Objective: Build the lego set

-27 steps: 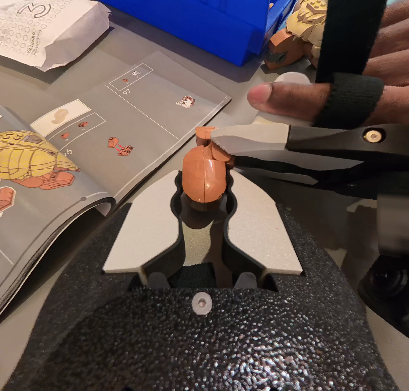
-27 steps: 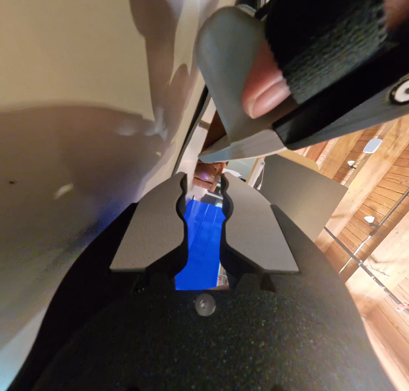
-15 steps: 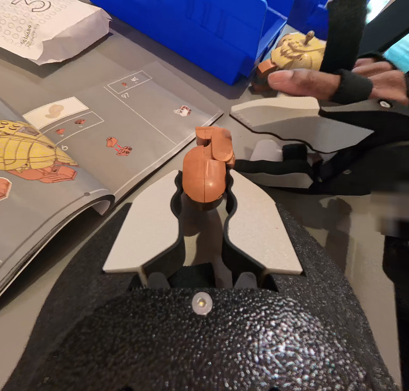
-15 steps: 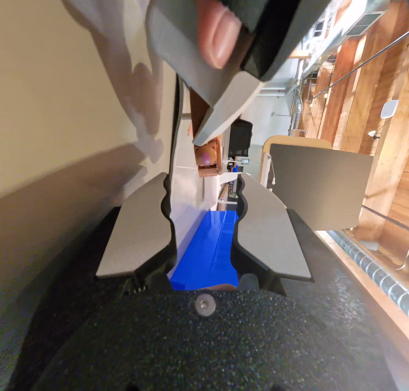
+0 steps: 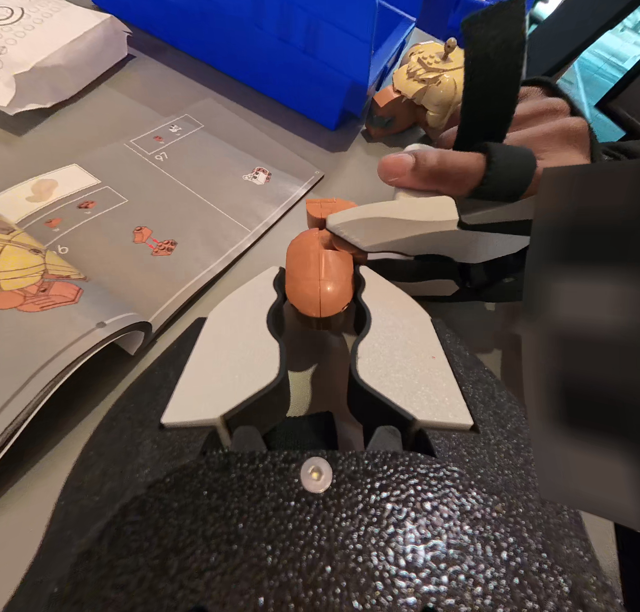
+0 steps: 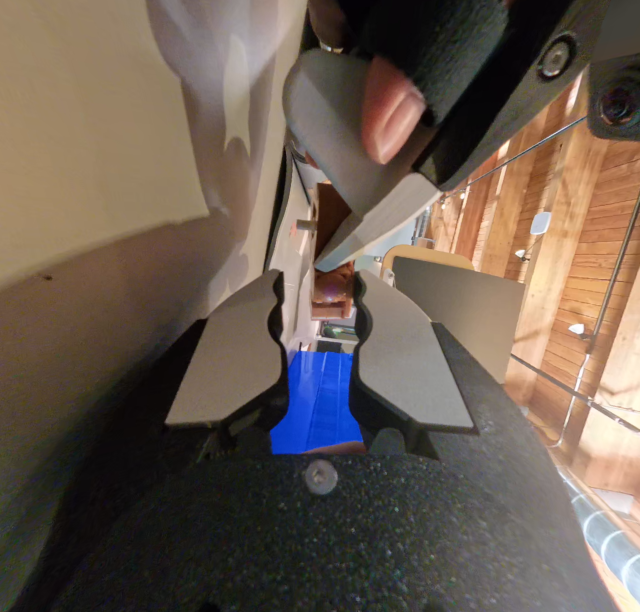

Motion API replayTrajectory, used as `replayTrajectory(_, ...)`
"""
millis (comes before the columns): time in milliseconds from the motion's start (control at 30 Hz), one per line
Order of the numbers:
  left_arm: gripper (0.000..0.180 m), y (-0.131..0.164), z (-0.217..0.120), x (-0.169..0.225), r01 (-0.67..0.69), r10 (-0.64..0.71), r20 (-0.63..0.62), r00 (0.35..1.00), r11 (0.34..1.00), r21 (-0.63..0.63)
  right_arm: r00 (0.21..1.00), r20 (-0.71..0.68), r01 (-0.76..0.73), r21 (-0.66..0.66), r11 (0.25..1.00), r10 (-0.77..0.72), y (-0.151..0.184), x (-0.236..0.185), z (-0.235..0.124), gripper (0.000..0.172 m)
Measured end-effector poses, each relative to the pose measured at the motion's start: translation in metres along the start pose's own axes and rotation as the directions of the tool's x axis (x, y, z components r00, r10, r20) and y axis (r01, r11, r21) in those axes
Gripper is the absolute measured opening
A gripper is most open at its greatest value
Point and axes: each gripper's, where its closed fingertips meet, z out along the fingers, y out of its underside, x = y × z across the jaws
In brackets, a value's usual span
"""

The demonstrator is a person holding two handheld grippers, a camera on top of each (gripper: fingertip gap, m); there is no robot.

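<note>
Open instruction booklet (image 5: 145,214) on grey table (image 5: 346,166); blue bins (image 5: 259,34) behind; white paper bag (image 5: 45,52) far left

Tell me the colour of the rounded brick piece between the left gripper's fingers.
Reddish-brown rounded brick piece; clearest in the left wrist view.

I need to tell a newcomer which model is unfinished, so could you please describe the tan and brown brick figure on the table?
Find the blue bins along the table's far side. At their right front corner sits the brick figure, tan-topped with a brown base, the only built model not held.
</note>
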Motion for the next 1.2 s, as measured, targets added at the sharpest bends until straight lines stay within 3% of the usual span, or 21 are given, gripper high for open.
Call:
replayTrajectory(67,0.036,0.0023,0.0013,0.0008,-0.034,0.034,0.013,0.999,0.999,-0.015,1.000,-0.016,0.008,0.002,1.000,-0.008,-0.0003,0.0029,-0.0011,0.022)
replayTrajectory(567,0.036,0.0013,0.0013,0.0002,-0.014,0.014,0.024,1.000,1.000,-0.004,0.999,-0.002,-0.034,0.002,0.999,0.034,0.0006,0.0004,0.0029,0.021)
replayTrajectory(700,0.036,-0.0001,-0.0010,-0.0021,-0.005,0.005,0.027,1.000,1.000,0.006,1.000,0.007,-0.026,-0.040,0.999,0.026,0.0082,-0.0039,0.0059,0.035)
replayTrajectory(800,0.036,0.0016,0.0001,-0.0010,-0.018,0.018,0.028,0.999,1.000,-0.005,1.000,-0.013,-0.018,-0.035,0.999,0.018,0.0081,-0.0002,0.0051,0.022)
replayTrajectory(1200,0.036,0.0039,0.0025,-0.0001,-0.027,0.027,0.034,0.999,0.999,-0.019,0.998,0.046,-0.028,-0.046,0.999,0.031,0.0090,-0.0061,0.0046,0.021)
